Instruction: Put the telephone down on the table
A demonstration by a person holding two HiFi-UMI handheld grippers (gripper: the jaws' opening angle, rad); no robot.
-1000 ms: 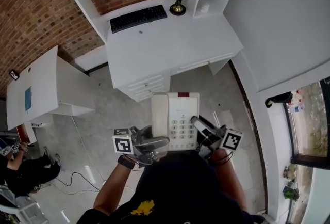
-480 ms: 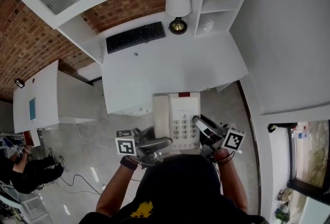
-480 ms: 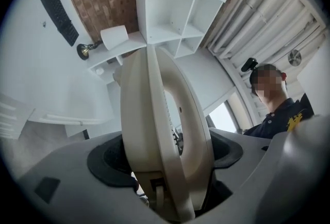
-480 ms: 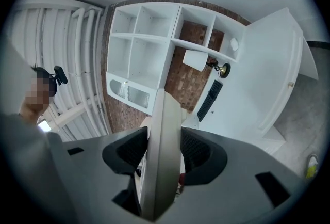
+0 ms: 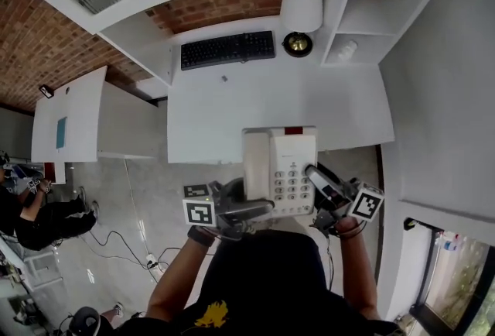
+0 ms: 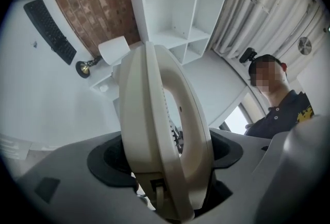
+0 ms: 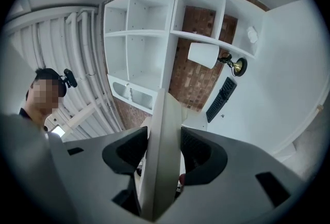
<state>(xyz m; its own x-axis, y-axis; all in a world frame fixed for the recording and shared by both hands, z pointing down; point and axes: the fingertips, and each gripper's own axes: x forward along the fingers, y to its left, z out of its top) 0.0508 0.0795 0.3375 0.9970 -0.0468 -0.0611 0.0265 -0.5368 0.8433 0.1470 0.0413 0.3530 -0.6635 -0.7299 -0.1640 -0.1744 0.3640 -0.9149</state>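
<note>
While I have both grippers clamped on it, the telephone (image 5: 280, 170) is carried face up in the air at the near edge of the white desk (image 5: 224, 114). From the head view its far end overlaps the desk's front edge, and the rest of it hangs over the grey floor (image 5: 158, 187). I cannot tell whether any part of it touches the desk.

My left hand-held gripper (image 5: 247, 209) grips the side where the handset (image 5: 257, 164) lies in its cradle. In the left gripper view the cream body stands edge-on between the two dark pads, with both pads pressed against it. My right hand-held gripper (image 5: 315, 174) holds the opposite side, just beside the keypad (image 5: 292, 186). Its own view shows the thin edge of the base pinched between the pads, with no gap on either side.

Farther back on the desk, a black keyboard (image 5: 227, 49) lies near the brick wall (image 5: 224, 1). A brass-footed lamp (image 5: 302, 11) with a white shade stands to the right of the keyboard, well apart from the telephone. White shelves (image 5: 371, 13) rise beside the lamp.
</note>
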